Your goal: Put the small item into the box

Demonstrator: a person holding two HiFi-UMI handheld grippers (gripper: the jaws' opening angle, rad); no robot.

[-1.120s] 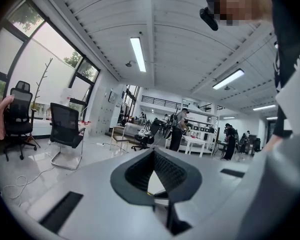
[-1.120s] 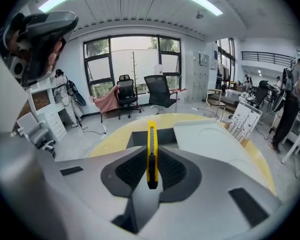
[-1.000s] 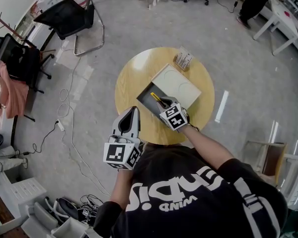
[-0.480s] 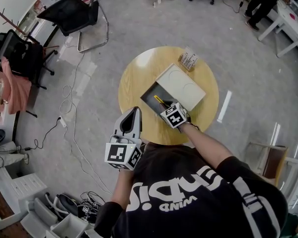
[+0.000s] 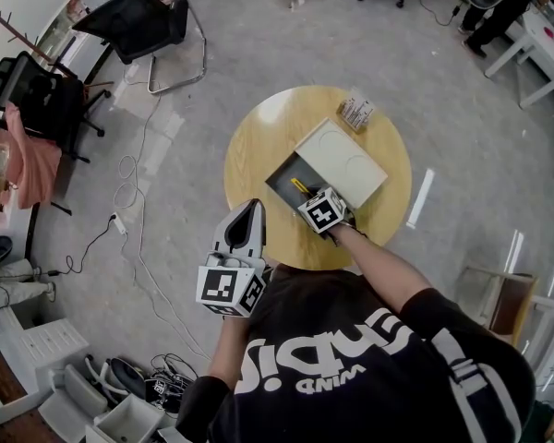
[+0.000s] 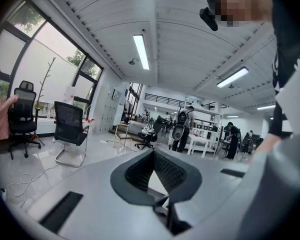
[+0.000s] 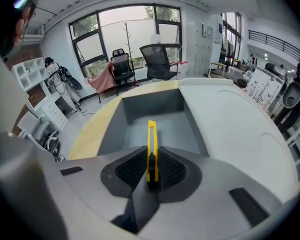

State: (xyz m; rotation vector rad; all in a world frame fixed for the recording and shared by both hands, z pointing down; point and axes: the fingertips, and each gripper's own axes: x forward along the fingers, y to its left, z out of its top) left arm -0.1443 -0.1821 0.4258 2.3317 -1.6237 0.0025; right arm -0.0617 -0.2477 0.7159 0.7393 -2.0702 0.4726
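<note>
In the middle of the head view, the right gripper (image 5: 310, 197) holds a yellow cutter knife (image 5: 300, 186) over the open gray box (image 5: 279, 175).

The box sits on a round wooden table (image 5: 254, 141). Its pale lid (image 5: 342, 162) lies across the right part of the box. In the right gripper view, the right gripper (image 7: 151, 173) has its two jaws squeezed tight on the back end of the knife (image 7: 151, 144). The knife's thin front end points out over the gray inside of the box (image 7: 155, 121). I cannot tell if the knife touches the bottom. The left gripper (image 5: 248, 209) is low and left of the middle, off the table's edge. In its own view the left gripper (image 6: 153, 156) has its jaw tips pressed together with nothing between them. A small packet (image 5: 356, 112) lies at the top right of the table. A black chair (image 5: 138, 21) stands at the upper left.
</note>
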